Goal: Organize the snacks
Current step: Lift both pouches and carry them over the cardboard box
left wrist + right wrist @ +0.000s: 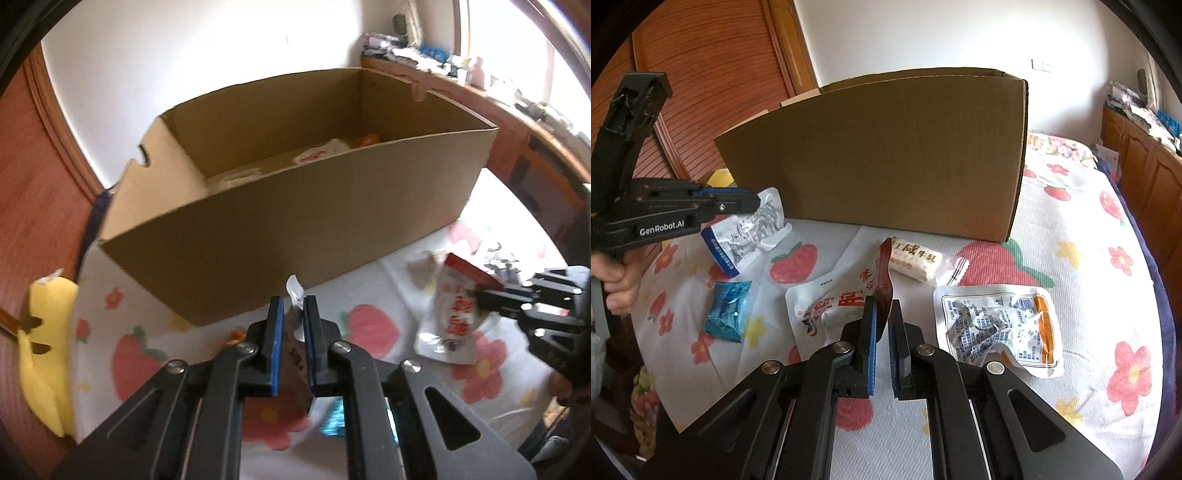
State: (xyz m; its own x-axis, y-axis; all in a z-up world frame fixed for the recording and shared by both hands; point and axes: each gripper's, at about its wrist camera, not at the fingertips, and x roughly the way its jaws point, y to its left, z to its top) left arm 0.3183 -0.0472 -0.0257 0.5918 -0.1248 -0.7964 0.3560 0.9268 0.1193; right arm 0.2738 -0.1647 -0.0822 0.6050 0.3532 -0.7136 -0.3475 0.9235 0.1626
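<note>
An open cardboard box point(295, 221) stands on the bed point(1071, 229); it also shows in the right wrist view point(886, 155), and several snack packs point(314, 153) lie inside. My left gripper point(293, 310) is shut on a silver snack pouch point(753, 230) with a blue edge, lifted in front of the box; the gripper also shows in the right wrist view point(753, 201). My right gripper point(882, 314) is shut on the red top edge of a white and red pouch point(834, 306), which also shows in the left wrist view point(454, 314).
On the strawberry-print bedsheet lie a blue packet point(727, 310), a cream candy bar point(919, 260) and a silver and orange pouch point(997, 326). A yellow object point(48, 332) sits at the bed's left edge. A wooden door point(713, 81) and cluttered cabinets point(1145, 158) border the bed.
</note>
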